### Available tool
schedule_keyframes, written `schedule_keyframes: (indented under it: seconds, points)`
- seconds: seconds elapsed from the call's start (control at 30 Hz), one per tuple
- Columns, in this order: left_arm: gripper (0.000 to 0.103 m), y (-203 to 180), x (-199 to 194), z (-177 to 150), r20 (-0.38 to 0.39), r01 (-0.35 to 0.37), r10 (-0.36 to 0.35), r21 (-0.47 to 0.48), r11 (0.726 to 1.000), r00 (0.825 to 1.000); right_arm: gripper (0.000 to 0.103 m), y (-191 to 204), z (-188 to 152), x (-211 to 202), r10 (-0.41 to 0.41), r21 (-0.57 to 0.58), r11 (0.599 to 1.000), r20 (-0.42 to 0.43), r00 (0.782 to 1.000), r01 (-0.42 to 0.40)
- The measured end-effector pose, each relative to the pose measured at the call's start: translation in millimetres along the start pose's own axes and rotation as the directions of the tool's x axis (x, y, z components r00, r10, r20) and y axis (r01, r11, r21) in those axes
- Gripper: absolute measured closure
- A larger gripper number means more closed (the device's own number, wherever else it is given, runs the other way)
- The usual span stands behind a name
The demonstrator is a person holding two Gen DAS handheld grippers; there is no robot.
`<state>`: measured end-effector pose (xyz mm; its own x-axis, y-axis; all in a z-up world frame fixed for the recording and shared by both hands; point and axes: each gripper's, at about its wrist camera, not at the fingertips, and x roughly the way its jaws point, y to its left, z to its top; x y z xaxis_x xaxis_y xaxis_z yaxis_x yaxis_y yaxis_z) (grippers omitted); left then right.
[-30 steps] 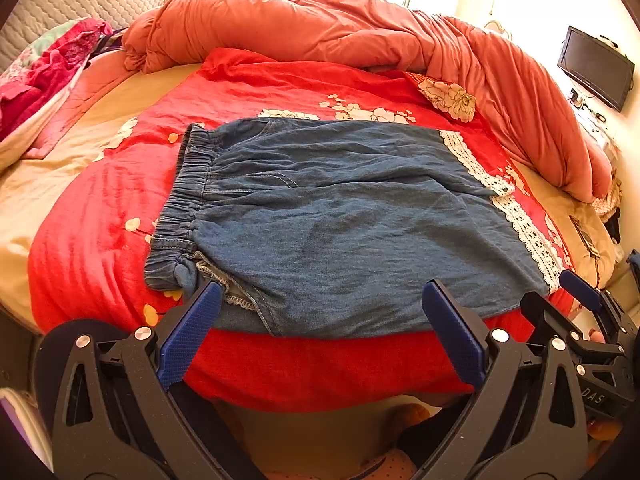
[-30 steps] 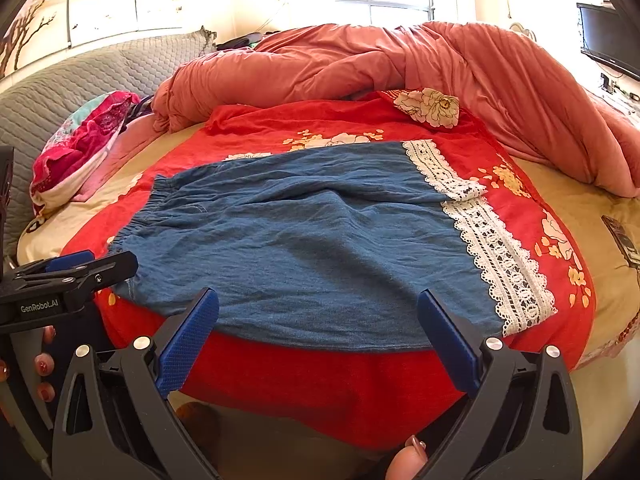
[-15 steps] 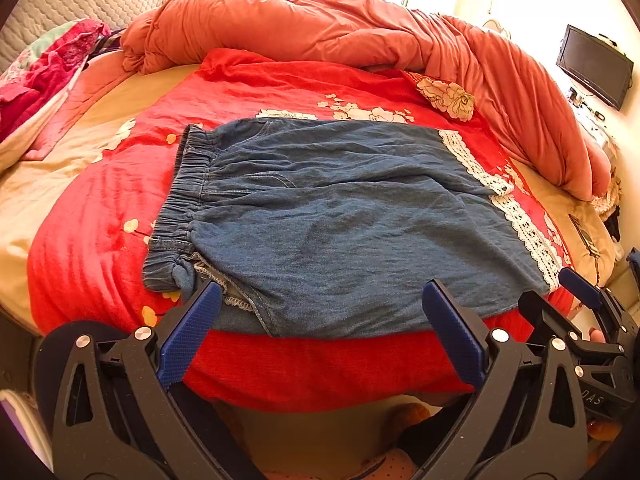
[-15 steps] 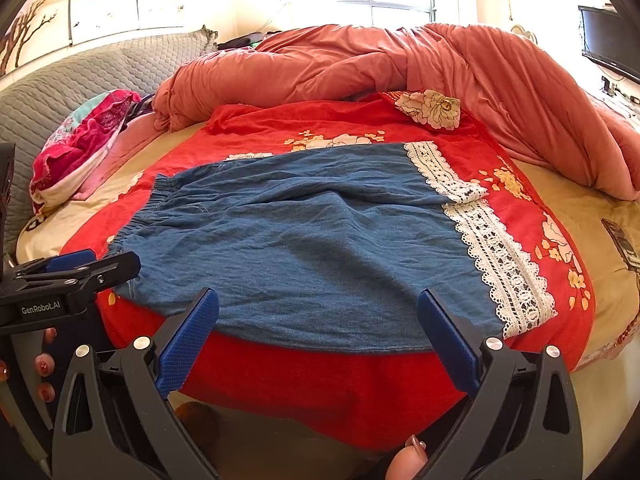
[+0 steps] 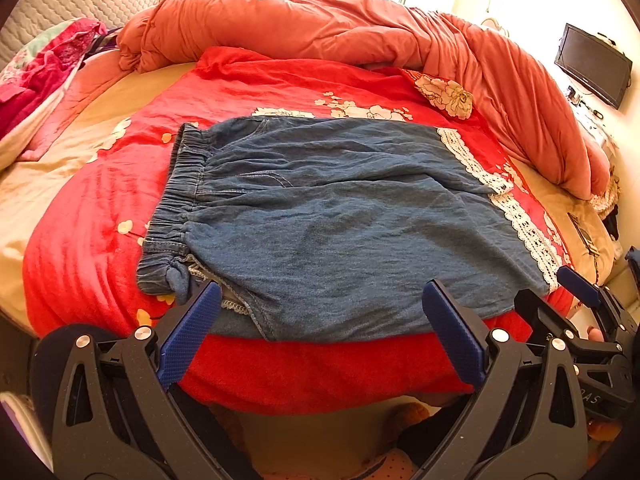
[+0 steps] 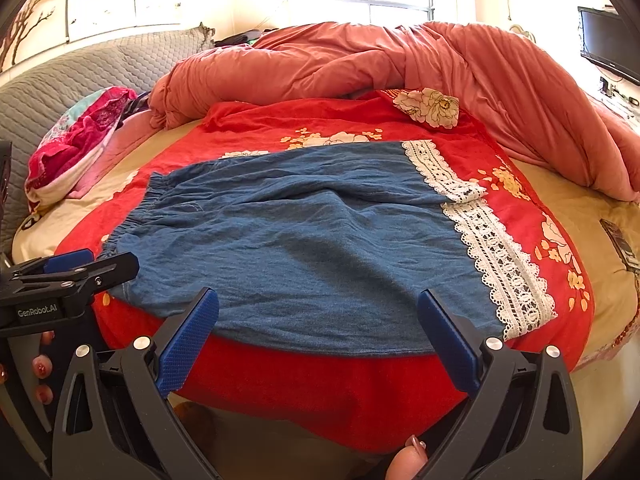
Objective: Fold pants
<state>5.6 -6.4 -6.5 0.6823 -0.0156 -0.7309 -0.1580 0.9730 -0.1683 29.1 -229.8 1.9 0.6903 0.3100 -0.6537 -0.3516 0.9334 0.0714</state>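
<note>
While flat on blanket (image 5: 100,248), pants (image 5: 340,220) ungripped

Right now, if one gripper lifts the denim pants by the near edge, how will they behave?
The pants will probably droop: thin, wrinkled cloth lying flat. The gathered waistband looks thicker and may hang lower. Likely light; the red blanket under them might drag along.

left gripper (image 5: 320,336): black frame, blue ribbed pads, silver screws | right gripper (image 6: 318,340): same, "GenRobot.AI" on left one's side | red-painted fingernails
</note>
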Motion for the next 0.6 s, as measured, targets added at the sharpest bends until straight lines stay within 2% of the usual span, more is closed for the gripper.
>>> schedule_keyframes:
  seconds: [0.33,0.6]
  points:
    - [0.008,8,14,10,-0.012,0.009,-0.009,-0.004,1.0,1.0,0.004,3,8,12,-0.012,-0.013,1.0,-0.008,1.0,0.012]
    - [0.008,50,29,38,-0.019,-0.036,0.035,-0.07,0.997,0.999,0.004,9,41,38,0.015,-0.055,0.998,-0.012,1.0,-0.016]
